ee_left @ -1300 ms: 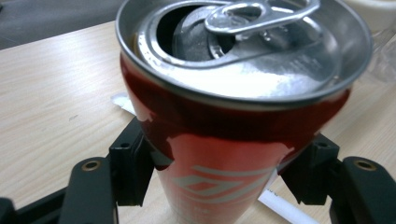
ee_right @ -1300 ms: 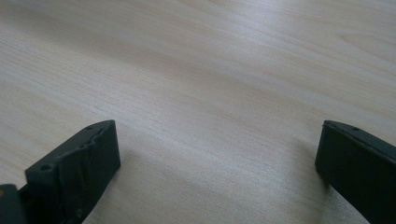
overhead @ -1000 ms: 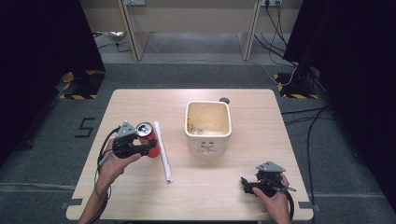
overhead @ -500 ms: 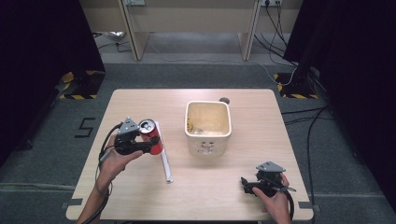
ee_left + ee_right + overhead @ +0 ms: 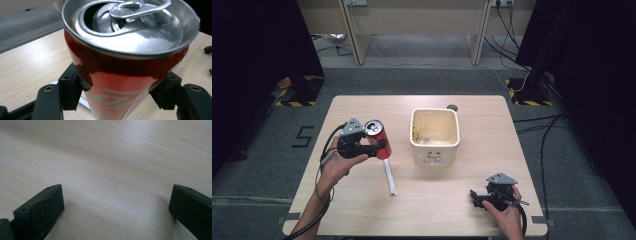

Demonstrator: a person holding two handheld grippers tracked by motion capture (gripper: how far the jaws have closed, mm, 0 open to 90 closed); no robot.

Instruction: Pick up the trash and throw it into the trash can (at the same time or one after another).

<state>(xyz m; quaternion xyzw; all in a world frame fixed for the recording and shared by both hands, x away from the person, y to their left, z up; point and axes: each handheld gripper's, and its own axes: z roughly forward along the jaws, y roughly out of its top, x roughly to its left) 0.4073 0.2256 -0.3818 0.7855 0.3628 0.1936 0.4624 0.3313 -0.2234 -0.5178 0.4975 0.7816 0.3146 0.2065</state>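
an opened red aluminium drink can (image 5: 377,139) was clamped by the left gripper (image 5: 374,146) near the worktop's (image 5: 472,175) left edge; the right gripper (image 5: 474,197) was held open.

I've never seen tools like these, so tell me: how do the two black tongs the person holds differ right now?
The left tongs are shut on a red can with an opened top; the right tongs stand open with nothing between them. The left tongs are raised above the table, beside the cream bin; the right tongs sit low near the table's front edge. Both are black and hand-held.
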